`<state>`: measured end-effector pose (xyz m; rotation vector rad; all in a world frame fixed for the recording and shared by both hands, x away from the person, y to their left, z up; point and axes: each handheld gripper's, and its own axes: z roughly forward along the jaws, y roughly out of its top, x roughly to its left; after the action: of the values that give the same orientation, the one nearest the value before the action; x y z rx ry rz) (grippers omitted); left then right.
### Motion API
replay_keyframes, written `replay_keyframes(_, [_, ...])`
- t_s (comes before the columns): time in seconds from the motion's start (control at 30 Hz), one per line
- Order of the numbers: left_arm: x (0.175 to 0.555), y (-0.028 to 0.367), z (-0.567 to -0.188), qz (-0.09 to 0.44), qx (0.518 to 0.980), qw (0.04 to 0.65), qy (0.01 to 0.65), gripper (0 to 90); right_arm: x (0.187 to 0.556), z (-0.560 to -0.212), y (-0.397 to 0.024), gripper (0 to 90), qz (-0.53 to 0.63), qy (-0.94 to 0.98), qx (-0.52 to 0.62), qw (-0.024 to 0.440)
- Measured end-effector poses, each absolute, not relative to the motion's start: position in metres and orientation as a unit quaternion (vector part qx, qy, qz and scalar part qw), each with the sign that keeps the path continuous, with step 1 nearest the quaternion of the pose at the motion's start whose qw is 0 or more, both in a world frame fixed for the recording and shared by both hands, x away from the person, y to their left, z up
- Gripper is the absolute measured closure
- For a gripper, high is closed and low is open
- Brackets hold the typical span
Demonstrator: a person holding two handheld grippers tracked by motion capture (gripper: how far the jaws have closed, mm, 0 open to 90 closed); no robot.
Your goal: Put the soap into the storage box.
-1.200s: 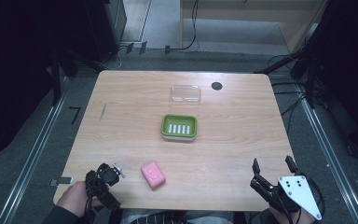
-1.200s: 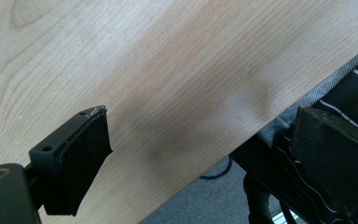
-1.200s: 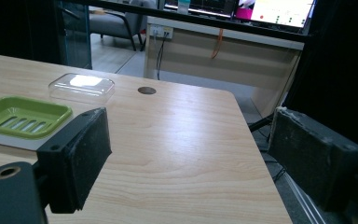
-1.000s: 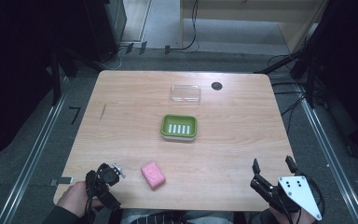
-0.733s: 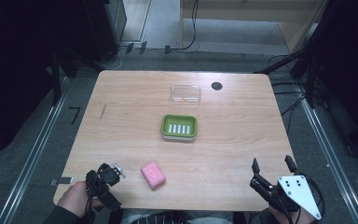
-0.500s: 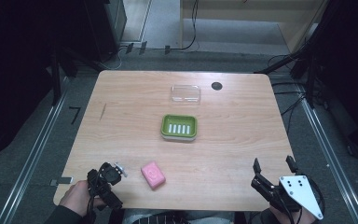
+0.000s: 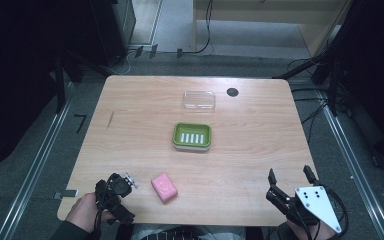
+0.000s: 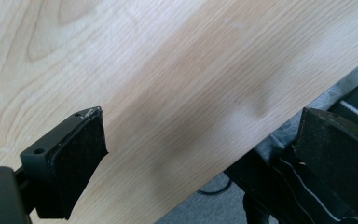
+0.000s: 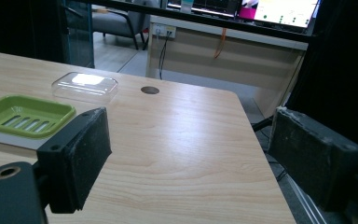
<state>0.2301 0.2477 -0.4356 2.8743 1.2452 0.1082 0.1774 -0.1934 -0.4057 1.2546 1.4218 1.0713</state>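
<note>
Left claw (image 7: 114, 192): released, beside pink soap (image 7: 164, 187).
My risk: nudging soap off the table (image 7: 145, 130) edge.

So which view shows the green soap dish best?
The high view: the green soap dish sits whole at mid-table, slots visible. The right gripper view catches it obliquely, partly behind a jaw. The left gripper view faces bare table.

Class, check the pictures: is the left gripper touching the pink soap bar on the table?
Apart. In the high view, bare wood shows between the left gripper and the pink soap bar, which lies alone to its right. The left gripper view shows its open jaws over bare table.
</note>
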Motion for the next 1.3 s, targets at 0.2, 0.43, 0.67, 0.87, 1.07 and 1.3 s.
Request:
replay_keyframes(0.2, [0.232,0.240,-0.437,0.034,0.921,0.010,0.388,2.4,0.177,-0.406,-0.195,12.7,0.437,0.576,0.512,0.463])
replay_keyframes(0.43, [0.234,0.233,-0.436,0.032,0.924,0.018,0.380,2.3,0.178,-0.406,-0.193,12.7,0.437,0.579,0.509,0.463])
replay_keyframes(0.67, [0.236,0.226,-0.434,0.035,0.925,0.026,0.377,2.3,0.180,-0.406,-0.191,12.7,0.438,0.582,0.507,0.461])
replay_keyframes(0.87, [0.240,0.215,-0.431,0.037,0.929,0.037,0.367,2.3,0.179,-0.406,-0.192,12.7,0.438,0.581,0.508,0.461])
replay_keyframes(1.07, [0.243,0.209,-0.429,0.037,0.930,0.037,0.363,2.3,0.179,-0.406,-0.193,12.7,0.439,0.581,0.508,0.460])
replay_keyframes(1.3, [0.247,0.200,-0.429,0.036,0.932,0.035,0.358,1.7,0.179,-0.406,-0.193,12.7,0.438,0.582,0.507,0.461])
